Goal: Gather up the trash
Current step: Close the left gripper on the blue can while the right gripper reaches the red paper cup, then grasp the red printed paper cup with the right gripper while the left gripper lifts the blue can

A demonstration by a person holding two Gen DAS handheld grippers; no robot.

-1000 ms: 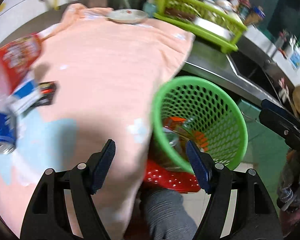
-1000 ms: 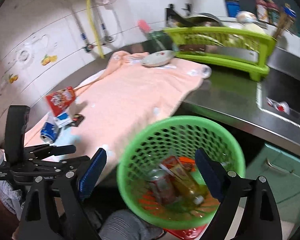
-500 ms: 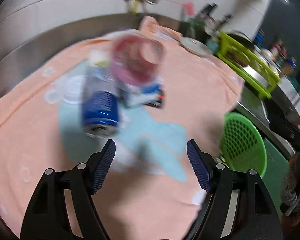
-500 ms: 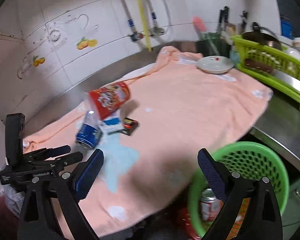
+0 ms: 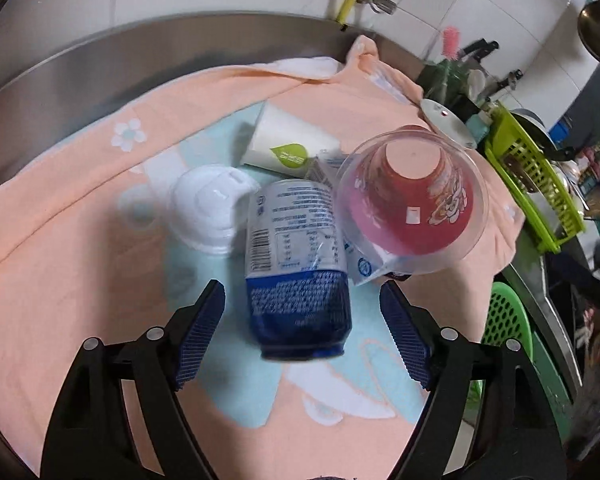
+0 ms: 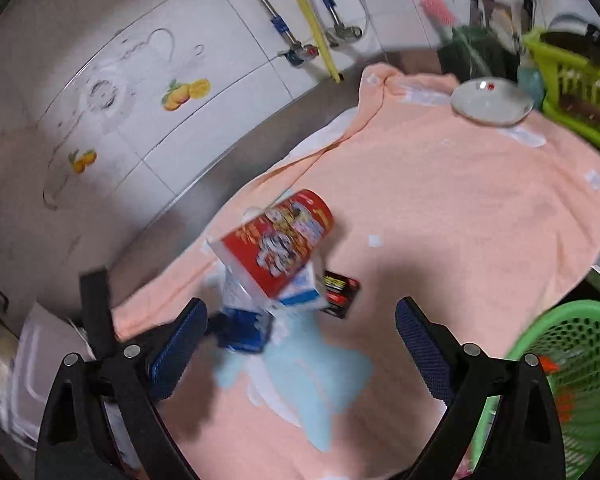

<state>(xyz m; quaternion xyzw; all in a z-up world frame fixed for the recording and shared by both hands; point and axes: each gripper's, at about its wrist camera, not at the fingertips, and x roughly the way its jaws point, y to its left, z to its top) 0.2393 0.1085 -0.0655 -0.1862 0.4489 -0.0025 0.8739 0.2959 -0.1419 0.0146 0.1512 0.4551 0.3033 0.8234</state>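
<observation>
A blue and white can (image 5: 296, 268) lies on the peach towel (image 5: 80, 240), its bottom end between the open fingers of my left gripper (image 5: 302, 338). Beside it are a red cup with a clear lid (image 5: 412, 200), a white paper cup (image 5: 288, 144), a white plastic lid (image 5: 208, 208) and a blue and white wrapper (image 5: 360, 264). In the right wrist view my right gripper (image 6: 300, 348) is open and empty above the towel (image 6: 460, 220), with the red cup (image 6: 280, 244), the can (image 6: 242, 334) and a black pack (image 6: 338, 292) ahead. The green trash basket (image 6: 572, 380) holds trash at the right.
A white bowl (image 6: 492, 100) sits at the towel's far end. A green dish rack (image 6: 580, 92) stands behind it. Wall pipes and taps (image 6: 312, 40) run above the steel counter (image 5: 100, 72). The basket (image 5: 504, 320) shows beyond the counter edge in the left wrist view.
Both grippers swung from over the basket to the trash pile on the towel. The left gripper has closed in on the can, which now lies between its fingers.
</observation>
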